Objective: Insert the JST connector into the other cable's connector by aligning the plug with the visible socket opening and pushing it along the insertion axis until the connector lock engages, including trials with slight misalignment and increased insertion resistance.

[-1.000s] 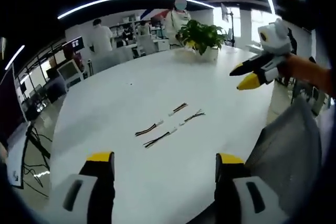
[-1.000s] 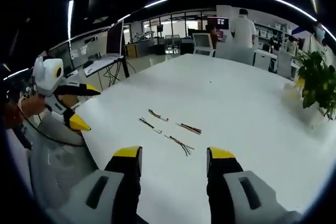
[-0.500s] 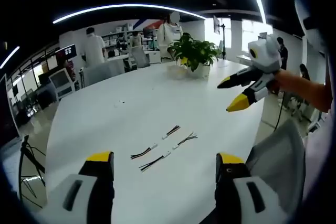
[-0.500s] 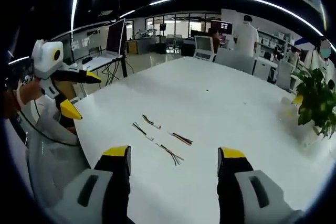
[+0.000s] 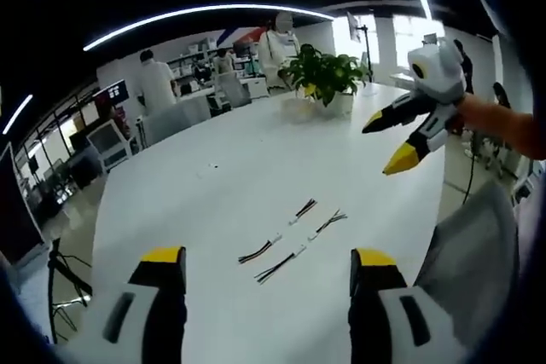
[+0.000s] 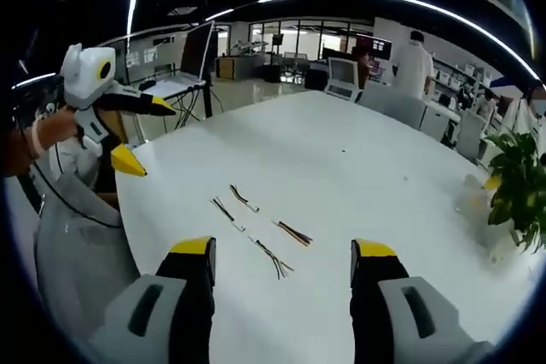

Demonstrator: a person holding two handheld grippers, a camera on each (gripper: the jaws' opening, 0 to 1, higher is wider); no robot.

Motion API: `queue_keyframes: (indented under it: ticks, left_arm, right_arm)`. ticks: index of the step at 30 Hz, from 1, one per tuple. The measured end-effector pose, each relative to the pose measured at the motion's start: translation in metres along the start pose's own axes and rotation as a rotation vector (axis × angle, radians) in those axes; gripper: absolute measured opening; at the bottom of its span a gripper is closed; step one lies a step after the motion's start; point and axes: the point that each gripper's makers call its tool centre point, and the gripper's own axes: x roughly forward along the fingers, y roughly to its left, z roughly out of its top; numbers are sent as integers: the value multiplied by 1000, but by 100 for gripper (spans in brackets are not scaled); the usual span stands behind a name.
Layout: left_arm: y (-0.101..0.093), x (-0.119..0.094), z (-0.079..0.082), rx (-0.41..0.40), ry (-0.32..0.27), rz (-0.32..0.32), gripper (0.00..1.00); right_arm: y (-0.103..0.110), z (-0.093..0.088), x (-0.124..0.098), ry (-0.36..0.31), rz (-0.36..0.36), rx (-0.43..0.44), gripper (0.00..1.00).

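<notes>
Several short JST cables with white connectors lie loose on the white table (image 5: 196, 202), as two rows: one cable (image 5: 256, 252) and another (image 5: 329, 221) in the left gripper view, and a cable (image 6: 242, 198) and another (image 6: 292, 233) in the right gripper view. None are mated or held. My left gripper (image 5: 266, 260) hovers open near the table's edge, short of the cables; it appears at the left as the left gripper (image 6: 159, 142). My right gripper (image 6: 283, 249) is open too, above the near edge, and appears as the right gripper (image 5: 376, 150) held in a hand.
A potted plant (image 5: 322, 81) stands at the table's far side, also seen as the plant (image 6: 516, 185). The person's grey clothing (image 5: 473, 262) lies along the near table edge. People (image 5: 156, 83), chairs and desks stand beyond the table (image 6: 358, 168).
Both views have shifted with the hands; the cables lie as before. The right gripper's jaws have spread a little wider than a second ago. The left jaws keep the same gap.
</notes>
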Motion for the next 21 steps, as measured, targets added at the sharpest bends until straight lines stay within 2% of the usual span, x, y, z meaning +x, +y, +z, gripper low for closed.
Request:
queue_keyframes:
  ticks: [3, 6, 10, 15, 21]
  left_arm:
    - [-3, 4, 2, -13, 0, -26, 76]
    - [-2, 9, 8, 15, -9, -24, 76]
    - [-5, 17, 13, 14, -12, -48, 76]
    - [-9, 26, 15, 63, -8, -59, 76]
    - [-11, 34, 15, 111, 2, -60, 76]
  right_arm:
    - [1, 4, 2, -10, 11, 6, 61]
    - [1, 8, 4, -25, 14, 1, 61]
    - [1, 11, 8, -30, 18, 12, 61]
    - [7, 13, 11, -36, 37, 9, 60]
    - [2, 12, 18, -36, 38, 13, 59]
